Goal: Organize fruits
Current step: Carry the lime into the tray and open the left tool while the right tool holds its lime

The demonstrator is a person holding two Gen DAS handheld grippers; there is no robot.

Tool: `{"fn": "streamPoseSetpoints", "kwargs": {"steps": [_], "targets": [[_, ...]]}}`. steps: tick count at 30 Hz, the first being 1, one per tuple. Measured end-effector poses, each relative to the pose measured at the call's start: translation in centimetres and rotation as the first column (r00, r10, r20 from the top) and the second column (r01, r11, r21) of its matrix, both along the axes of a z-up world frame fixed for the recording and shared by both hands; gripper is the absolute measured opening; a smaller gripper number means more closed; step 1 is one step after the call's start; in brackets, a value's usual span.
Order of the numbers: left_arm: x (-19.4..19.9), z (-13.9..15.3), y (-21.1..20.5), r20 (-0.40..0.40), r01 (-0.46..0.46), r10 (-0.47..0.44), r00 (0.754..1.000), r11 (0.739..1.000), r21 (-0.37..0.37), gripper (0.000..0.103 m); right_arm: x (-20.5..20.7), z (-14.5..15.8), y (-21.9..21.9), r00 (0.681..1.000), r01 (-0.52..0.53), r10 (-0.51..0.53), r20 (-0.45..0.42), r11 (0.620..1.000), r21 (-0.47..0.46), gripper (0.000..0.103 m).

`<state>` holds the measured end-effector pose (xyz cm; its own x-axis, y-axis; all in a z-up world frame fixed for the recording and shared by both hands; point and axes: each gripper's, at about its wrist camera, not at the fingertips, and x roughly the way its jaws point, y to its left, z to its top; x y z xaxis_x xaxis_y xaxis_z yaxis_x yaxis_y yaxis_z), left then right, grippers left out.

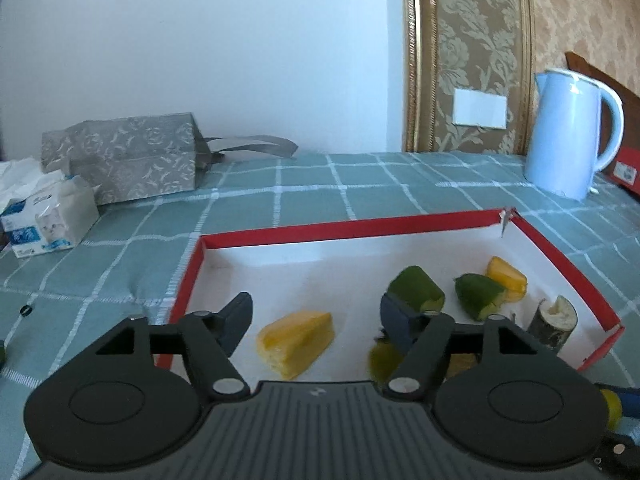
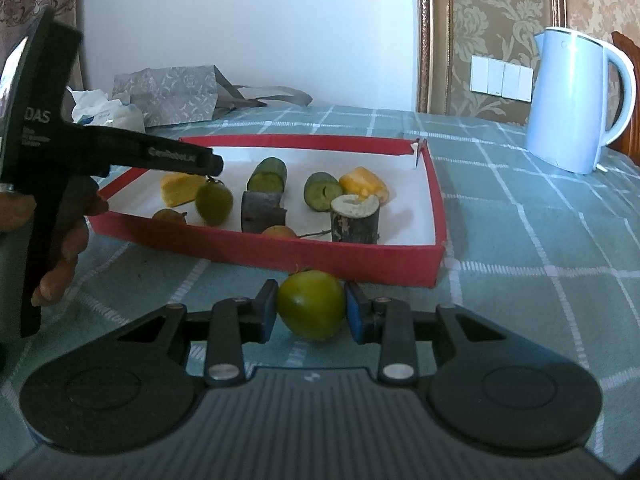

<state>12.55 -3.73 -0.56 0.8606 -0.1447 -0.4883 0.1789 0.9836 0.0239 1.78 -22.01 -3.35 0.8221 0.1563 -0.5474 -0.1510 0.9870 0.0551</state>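
— Two grippers are working: the right gripper is pinching a green fruit just outside the red tray; the left gripper is hanging spread over the tray, a blurred green fruit below.

— Risks?

— Round fruit could be slipping sideways. The blur is hiding whether that fruit is dropping or resting.
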Motion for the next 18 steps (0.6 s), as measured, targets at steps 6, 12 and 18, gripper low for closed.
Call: {"fn": "streamPoseSetpoints", "kwargs": {"steps": [6, 12, 18], "targets": [[-1.2, 0.2, 1.7, 0.008, -0.047, 0.047, 0.999, 0.998, -0.044, 0.074, -0.2, 0.0, 0.0, 1.0, 0.003, -0.003, 0.005, 1.0, 0.0, 0.033], [-4.0, 0.2, 3.5, 0.02, -0.077, 0.079, 0.997, 0.994, -0.077, 0.077, -0.4, 0.0, 0.1, 1.0, 0.001, 0.0, 0.023, 1.0, -0.011, 0.033], [-6.6, -0.4, 5.1, 0.005, -0.102, 0.103, 0.995, 0.991, -0.084, 0.081, -1.0, 0.2, 0.3, 0.999, 0.004, -0.003, 0.048, 1.0, -0.024, 0.033]]}}
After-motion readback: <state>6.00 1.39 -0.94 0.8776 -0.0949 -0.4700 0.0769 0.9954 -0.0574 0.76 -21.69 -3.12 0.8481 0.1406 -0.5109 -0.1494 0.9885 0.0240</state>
